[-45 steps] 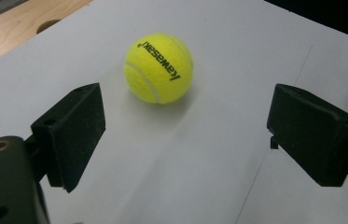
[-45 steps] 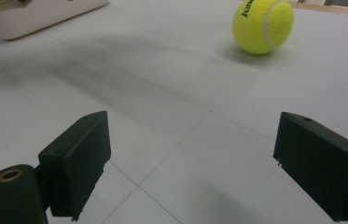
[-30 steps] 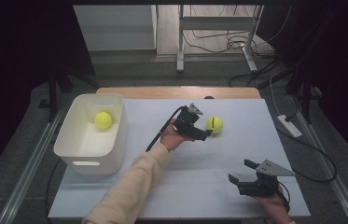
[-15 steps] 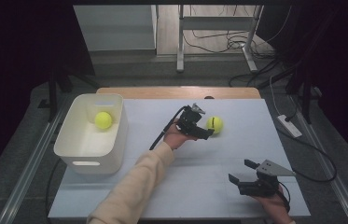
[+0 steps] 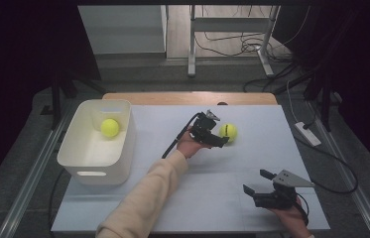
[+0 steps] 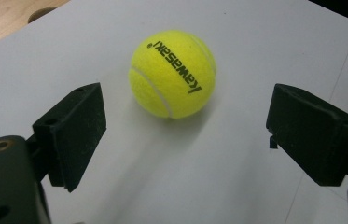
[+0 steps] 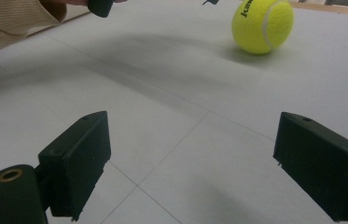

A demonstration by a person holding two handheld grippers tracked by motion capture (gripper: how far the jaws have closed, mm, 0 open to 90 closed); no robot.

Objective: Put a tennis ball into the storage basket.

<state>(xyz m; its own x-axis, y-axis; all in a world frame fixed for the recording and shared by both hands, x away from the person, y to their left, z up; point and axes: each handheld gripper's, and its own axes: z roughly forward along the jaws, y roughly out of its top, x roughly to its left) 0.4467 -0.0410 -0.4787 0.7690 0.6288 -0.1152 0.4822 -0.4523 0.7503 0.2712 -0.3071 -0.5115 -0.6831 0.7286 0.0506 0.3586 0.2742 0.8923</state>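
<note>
Left claw (image 6: 181,135) wide open, empty, just short of tennis ball (image 6: 172,73); bare table (image 6: 199,186) w/ room around.

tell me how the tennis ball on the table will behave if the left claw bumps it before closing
The tennis ball is round and lies loose on the flat table, so a nudge would probably send it rolling. Its felt looks fuzzy, so the pads should grip rather than slip. The left claw stands open wider than the ball, which leaves some margin.

You look down on the bench (image 5: 232,168) from above, while both gripper views skim it closely, sharing the tennis ball (image 6: 172,73).
</note>
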